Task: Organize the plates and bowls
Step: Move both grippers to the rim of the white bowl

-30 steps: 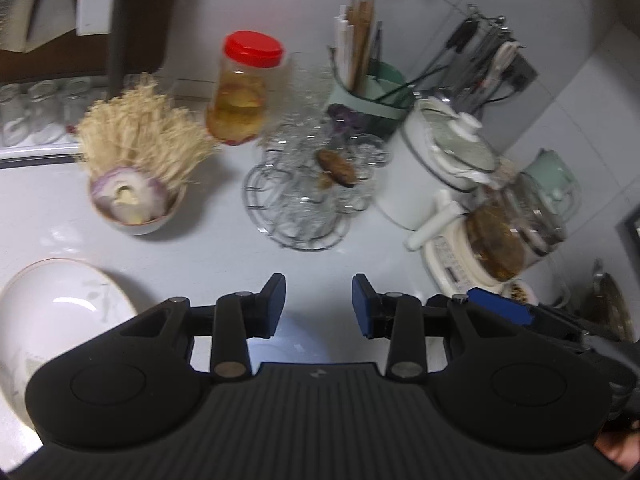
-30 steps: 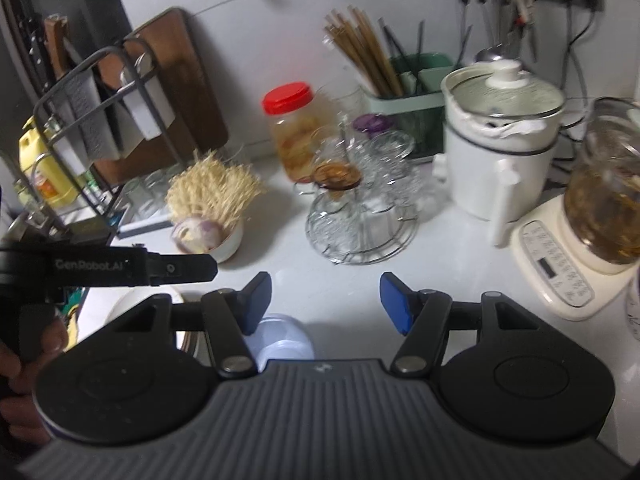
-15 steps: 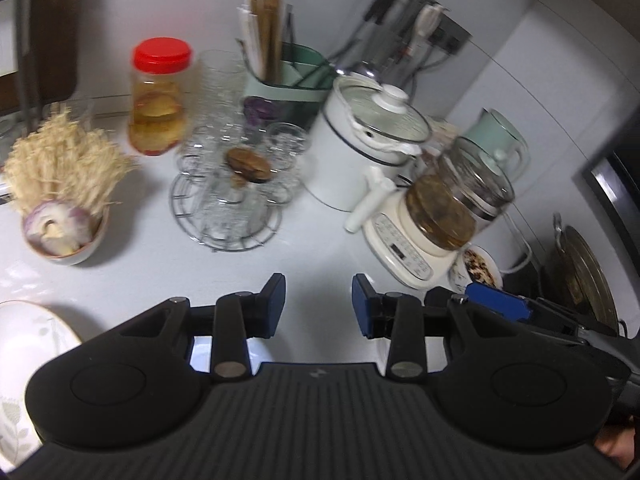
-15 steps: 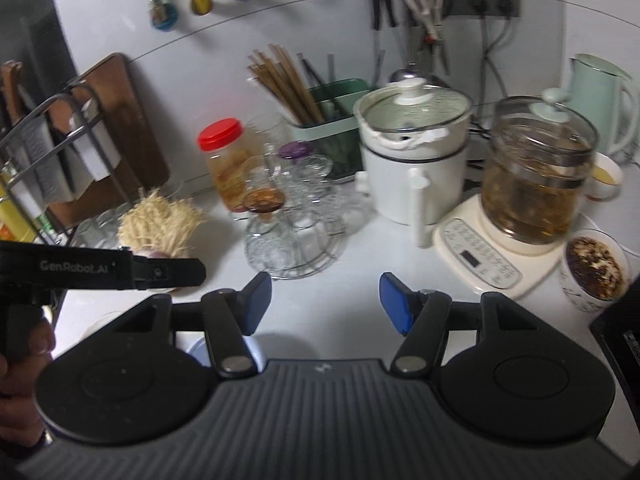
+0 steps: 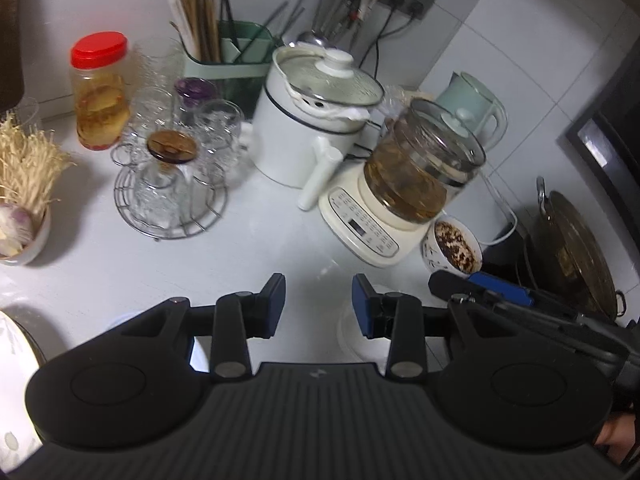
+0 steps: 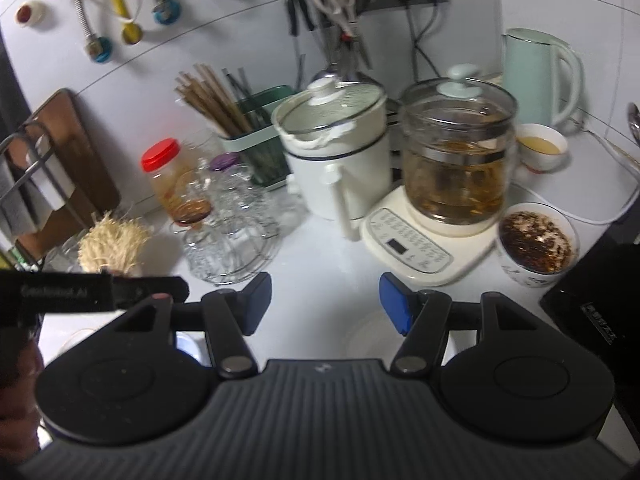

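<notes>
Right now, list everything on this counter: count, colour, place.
Jar: one, red lid, back left.
Glasses: several, clear, on wire rack.
Chopstick holder: one, green, back wall.
Pot: one, white, centre.
Glass kettle: one, amber liquid, on cream base.
Kettle: one, mint, back right.
Bowl with dark flakes: one, white, beside the base.
Bowl with yellow liquid: one, white, by the mint kettle.
Bowl with dried roots: one, far left.
Plate: one, white, lower left.
Left gripper: jaws apart, empty.
Right gripper: jaws apart, empty.
</notes>
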